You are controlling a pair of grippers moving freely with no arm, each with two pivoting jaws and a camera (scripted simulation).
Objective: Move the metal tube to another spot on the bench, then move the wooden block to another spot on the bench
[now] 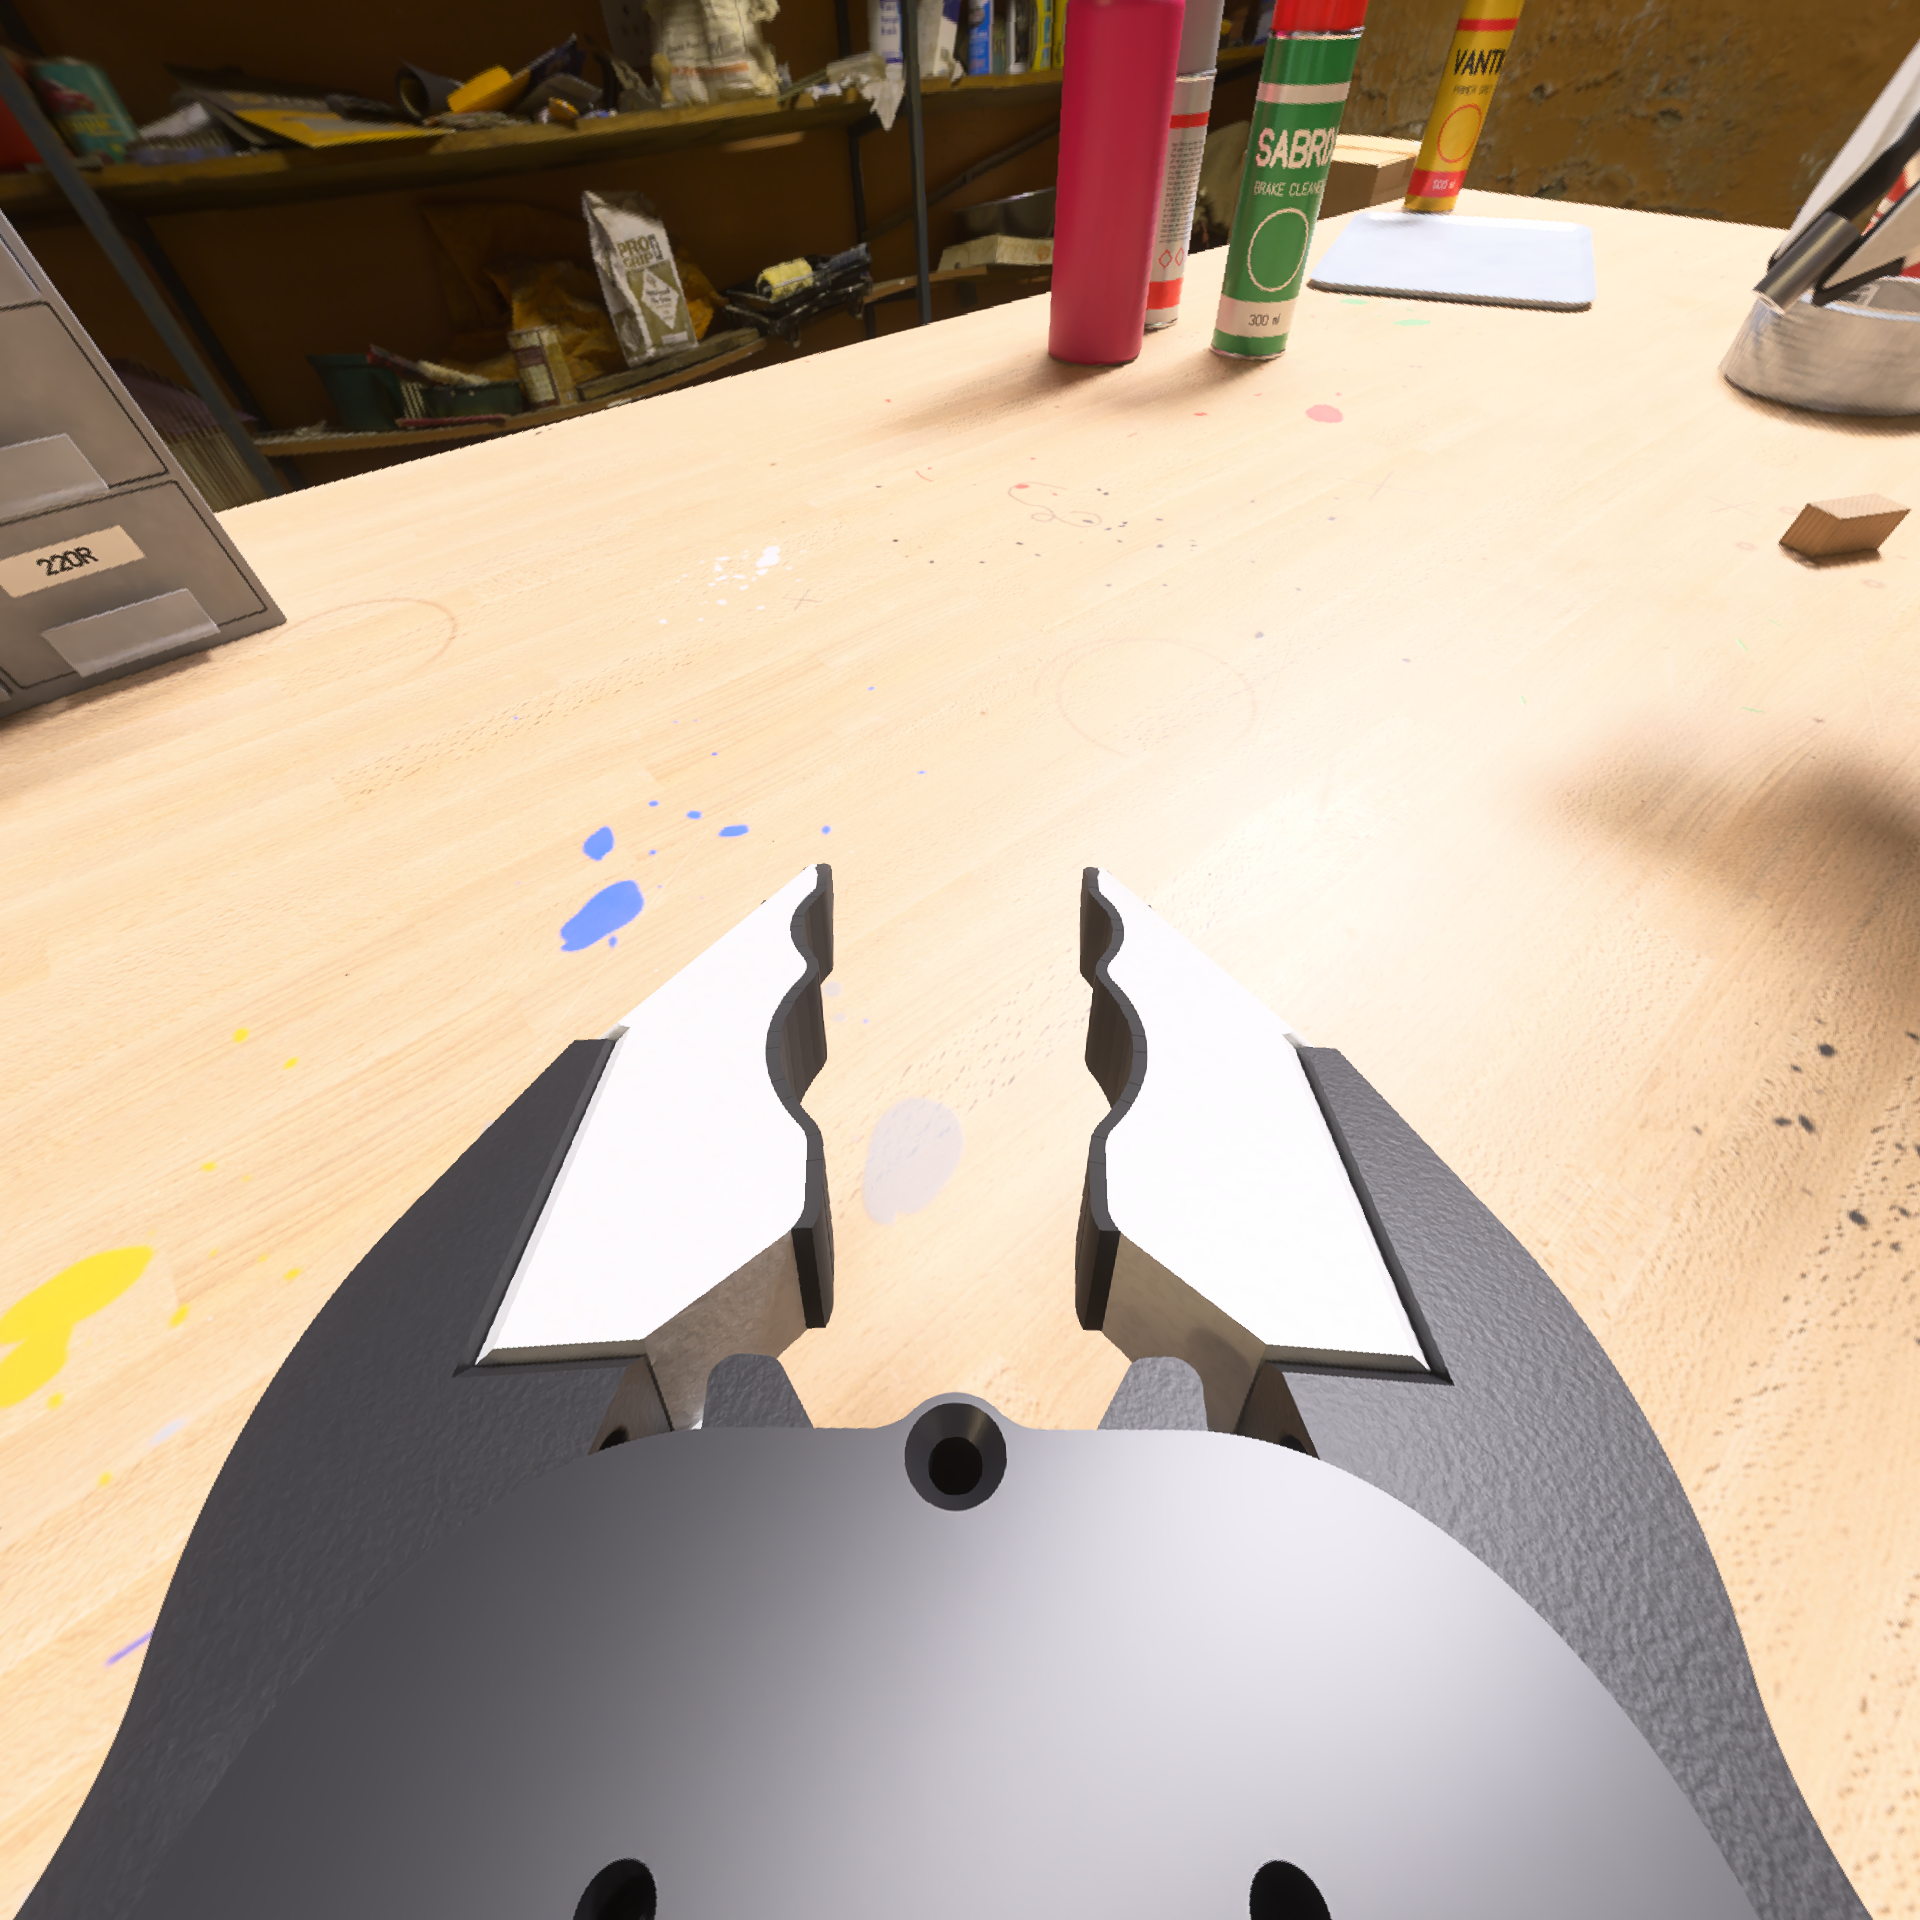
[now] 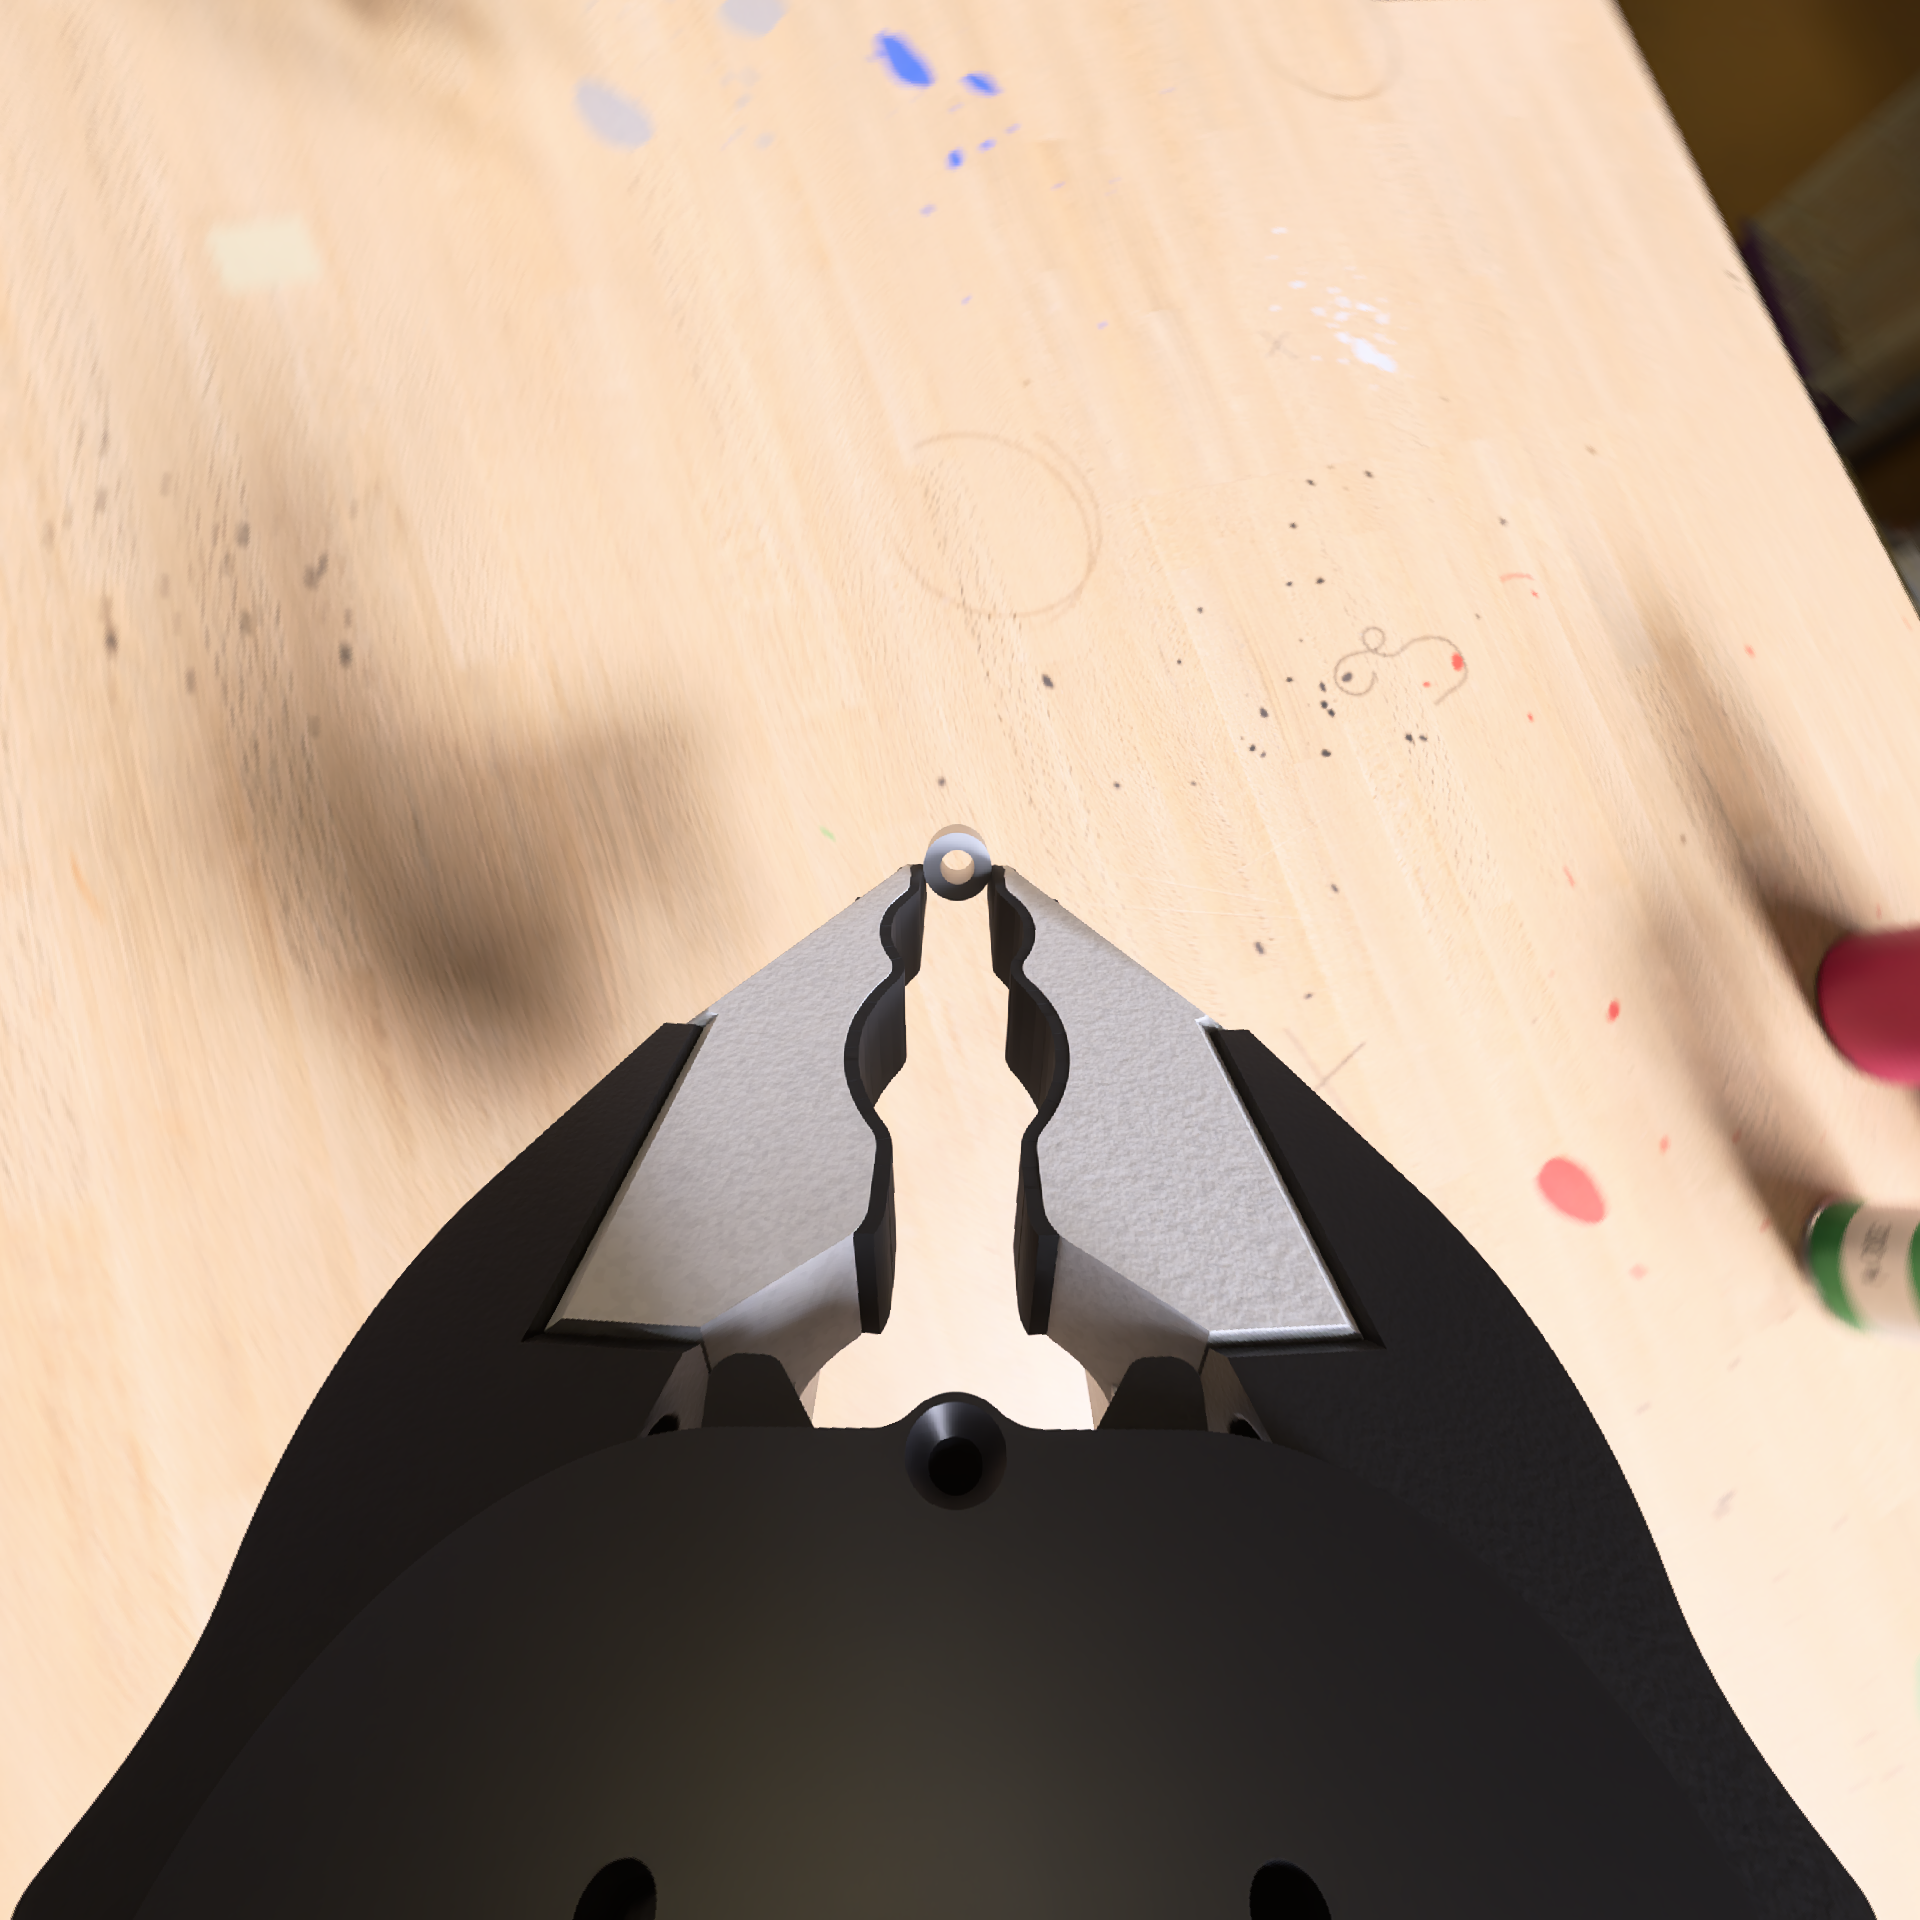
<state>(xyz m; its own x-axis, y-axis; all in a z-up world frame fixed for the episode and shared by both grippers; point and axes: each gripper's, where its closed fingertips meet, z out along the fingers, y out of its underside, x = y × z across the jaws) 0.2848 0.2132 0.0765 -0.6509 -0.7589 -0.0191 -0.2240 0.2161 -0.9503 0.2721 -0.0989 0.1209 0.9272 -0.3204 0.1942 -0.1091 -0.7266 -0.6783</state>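
In the right wrist view my right gripper [image 2: 957, 871] is shut on the metal tube [image 2: 957, 864]. The tube is small and silvery, seen end-on at the fingertips, and is held above the bench. In the left wrist view my left gripper [image 1: 956, 883] is open and empty, low over the bench [image 1: 1039, 644]. The wooden block [image 1: 1841, 525] is small and tan and lies on the bench far to the right of my left gripper. The right gripper [image 1: 1849, 223] shows at the top right edge of that view, above a roll of silver tape [image 1: 1818, 358].
A pink bottle [image 1: 1112, 177], a green spray can [image 1: 1283, 197], a yellow can [image 1: 1460, 104] and a white tray [image 1: 1455, 260] stand at the bench's far side. A grey drawer cabinet [image 1: 94, 499] is at the left. The pink bottle [image 2: 1870, 1003] and green can [image 2: 1865, 1273] show at the right wrist view's right edge.
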